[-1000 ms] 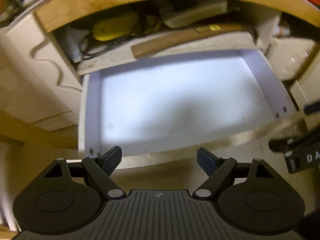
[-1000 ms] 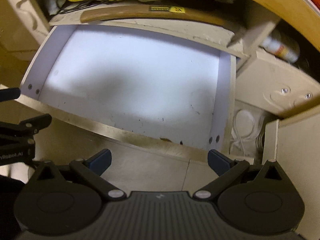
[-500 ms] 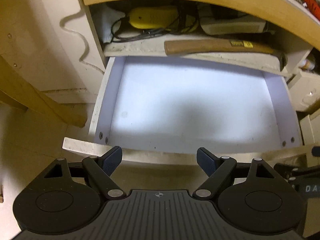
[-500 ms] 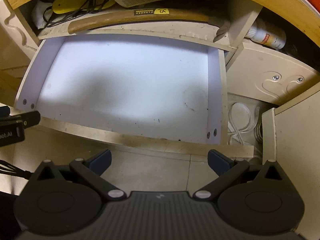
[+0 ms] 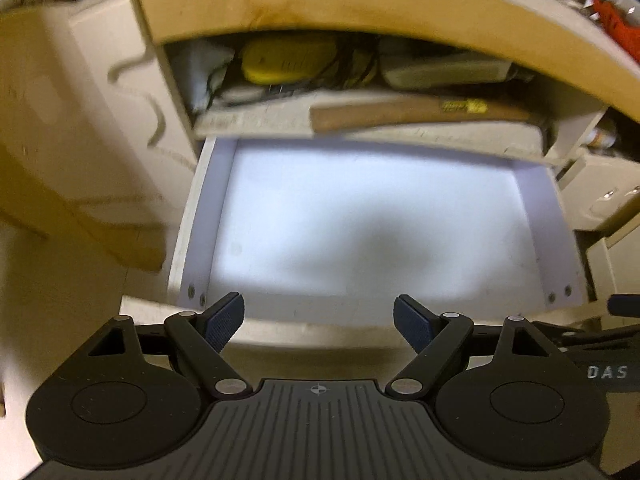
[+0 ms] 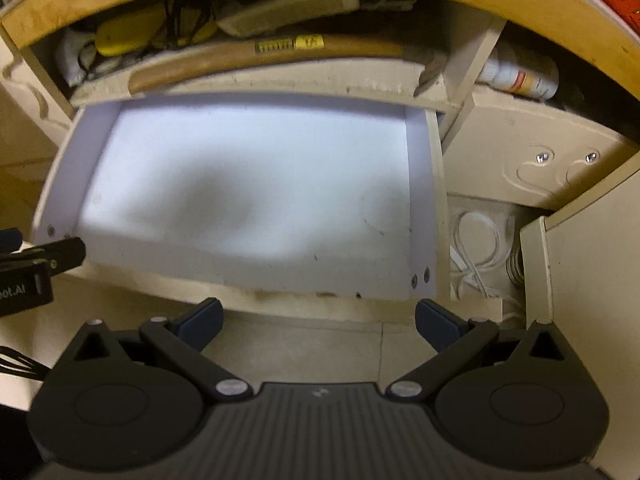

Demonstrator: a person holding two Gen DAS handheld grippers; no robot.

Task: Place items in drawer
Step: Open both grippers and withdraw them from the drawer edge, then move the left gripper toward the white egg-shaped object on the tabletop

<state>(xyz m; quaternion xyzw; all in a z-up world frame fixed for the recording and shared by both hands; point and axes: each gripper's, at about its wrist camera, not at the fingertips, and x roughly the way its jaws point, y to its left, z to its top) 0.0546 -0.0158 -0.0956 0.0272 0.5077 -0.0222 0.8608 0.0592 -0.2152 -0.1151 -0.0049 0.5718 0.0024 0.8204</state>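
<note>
A white drawer (image 5: 560, 224) stands pulled out below me, with nothing in it; it also shows in the right wrist view (image 6: 420, 200). On the shelf above it lies a hammer with a wooden handle (image 5: 400, 114), also in the right wrist view (image 6: 248, 60), beside a yellow tool (image 5: 292, 60) with cables. My left gripper (image 5: 319, 322) is open and empty over the drawer's front edge. My right gripper (image 6: 319, 324) is open and empty in front of the drawer.
A wooden desktop edge (image 5: 360, 12) overhangs the shelf. A white bottle (image 6: 520, 76) lies in the right compartment. White cable (image 6: 476, 248) coils in a gap right of the drawer. A cabinet door (image 6: 592, 300) stands at right. The other gripper shows at the left edge (image 6: 36, 264).
Both views have tilted up and pulled back a little, so the shelf and desktop edge show more. The left view has shifted right along the drawer. Both grippers stay open.
</note>
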